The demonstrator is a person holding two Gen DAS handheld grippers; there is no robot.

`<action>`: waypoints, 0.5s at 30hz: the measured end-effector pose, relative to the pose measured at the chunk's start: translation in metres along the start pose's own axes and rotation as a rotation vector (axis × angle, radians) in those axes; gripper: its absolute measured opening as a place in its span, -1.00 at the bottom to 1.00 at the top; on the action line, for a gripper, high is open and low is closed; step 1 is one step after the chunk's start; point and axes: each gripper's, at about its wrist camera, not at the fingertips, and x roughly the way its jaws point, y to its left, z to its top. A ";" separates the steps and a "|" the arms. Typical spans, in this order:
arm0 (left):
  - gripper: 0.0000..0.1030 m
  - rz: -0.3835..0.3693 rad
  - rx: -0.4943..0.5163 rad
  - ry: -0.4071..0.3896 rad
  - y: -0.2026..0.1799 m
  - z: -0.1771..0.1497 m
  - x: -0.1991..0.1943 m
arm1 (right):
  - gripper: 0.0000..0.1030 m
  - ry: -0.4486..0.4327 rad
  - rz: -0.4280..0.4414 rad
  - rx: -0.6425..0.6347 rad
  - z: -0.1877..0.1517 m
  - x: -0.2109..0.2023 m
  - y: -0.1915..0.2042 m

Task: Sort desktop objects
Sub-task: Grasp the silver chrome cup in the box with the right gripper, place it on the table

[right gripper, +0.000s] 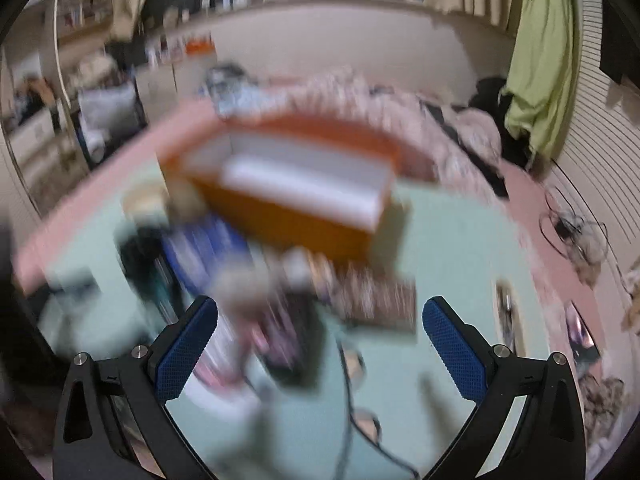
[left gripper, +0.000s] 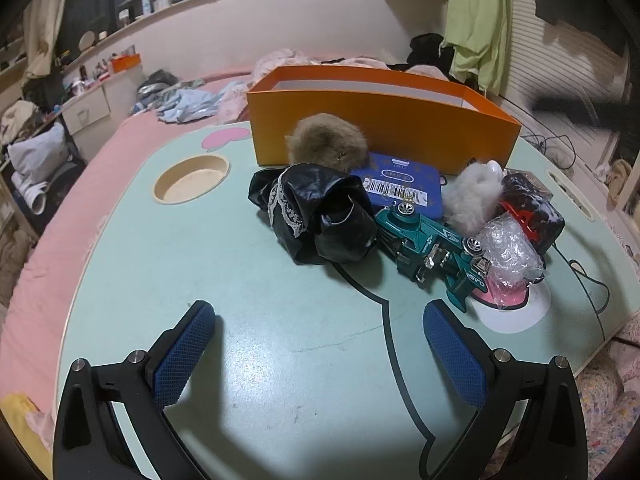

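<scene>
An orange box [left gripper: 384, 124] stands open at the far side of the pale green lap table [left gripper: 248, 280]. In front of it lie a brown fur ball [left gripper: 326, 144], a black lace-trimmed cloth [left gripper: 316, 212], a blue barcode case [left gripper: 404, 190], a teal toy car [left gripper: 432, 248], a grey fluffy pompom [left gripper: 472, 198], a bubble-wrapped item [left gripper: 510, 248] and a dark red-and-black pouch [left gripper: 532, 208]. My left gripper [left gripper: 318, 320] hovers open, short of the pile. The right wrist view is badly blurred; my right gripper [right gripper: 320, 320] is open above the pile, the orange box [right gripper: 288, 196] beyond it.
A round cup recess [left gripper: 192, 178] sits at the table's far left. The table rests on a pink bed [left gripper: 52, 232] strewn with clothes. A black cable [left gripper: 592, 280] trails over the table's right edge. Shelves and a green hanging cloth [left gripper: 476, 20] line the room.
</scene>
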 end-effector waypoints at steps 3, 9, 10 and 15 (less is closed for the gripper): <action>1.00 -0.002 0.001 -0.004 0.000 0.000 0.000 | 0.99 0.045 -0.004 0.031 0.051 0.018 0.011; 1.00 -0.011 0.006 -0.013 0.001 -0.001 0.001 | 0.99 0.164 0.000 0.106 0.094 0.087 0.029; 1.00 -0.012 0.006 -0.014 0.001 -0.001 0.001 | 0.99 0.179 -0.002 0.094 0.095 0.097 0.033; 1.00 -0.013 0.005 -0.017 -0.001 -0.001 0.000 | 0.99 0.215 0.002 0.070 0.078 0.109 0.042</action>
